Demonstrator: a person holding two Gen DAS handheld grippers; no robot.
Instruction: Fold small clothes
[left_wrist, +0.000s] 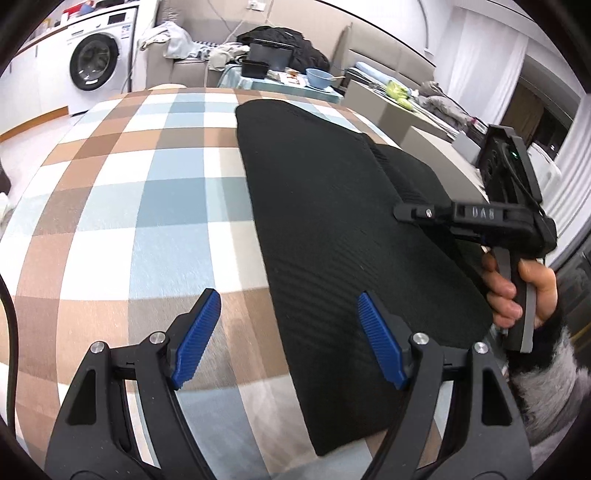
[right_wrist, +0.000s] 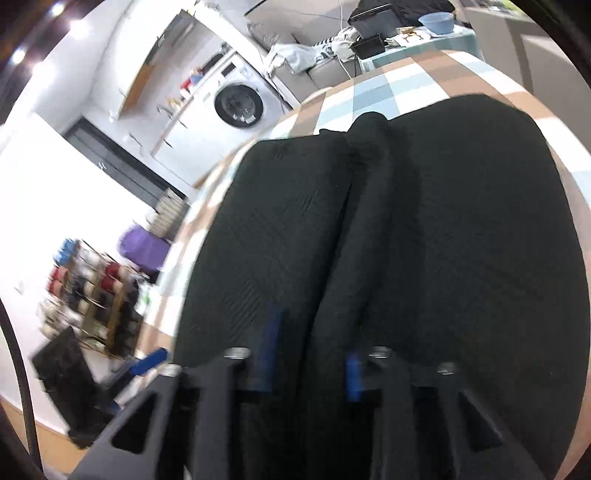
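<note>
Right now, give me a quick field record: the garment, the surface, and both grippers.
garment: black ribbed garment, lying flat, partly folded, a layer lapped over on its right side
surface: checked cloth in blue, brown and white
left gripper: open, nothing between its pads, poised at the garment's near left edge
right gripper: closed, tip over the garment's right part; whether it pinches fabric is unclear
right hand: gripping the handle

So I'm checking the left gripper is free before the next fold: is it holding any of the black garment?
No, the left gripper hangs open, its blue pads clear of the black garment.
</note>
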